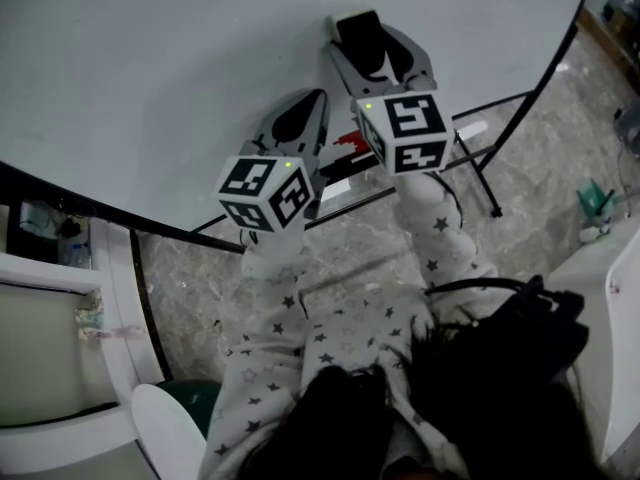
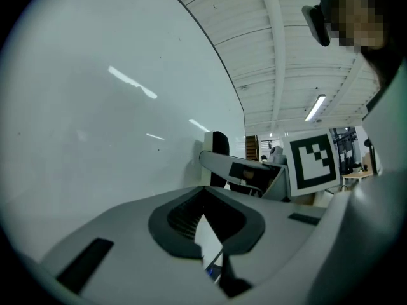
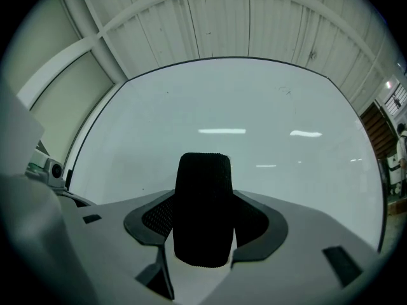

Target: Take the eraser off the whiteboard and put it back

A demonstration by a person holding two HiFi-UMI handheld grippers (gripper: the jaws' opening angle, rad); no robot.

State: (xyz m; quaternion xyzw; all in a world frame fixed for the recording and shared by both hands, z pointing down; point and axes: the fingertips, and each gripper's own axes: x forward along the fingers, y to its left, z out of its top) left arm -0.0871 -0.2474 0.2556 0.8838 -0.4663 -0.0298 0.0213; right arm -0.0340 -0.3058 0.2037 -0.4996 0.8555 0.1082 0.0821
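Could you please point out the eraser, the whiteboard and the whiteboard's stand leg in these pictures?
eraser [image 3: 203, 202], right gripper view, middle of its black felt face.
whiteboard [image 3: 254, 100], right gripper view, bare white surface above the eraser.
stand leg [image 1: 478, 175], head view, middle of the dark slanting bar.

Pale marbled floor across the middle and right of the head view. White furniture at lower left, kind unclear, small clutter on a ledge above it. Overhead in both gripper views, white ribbed ceiling crossed by broad beams. Lit tube lamp at centre right of the left gripper view.
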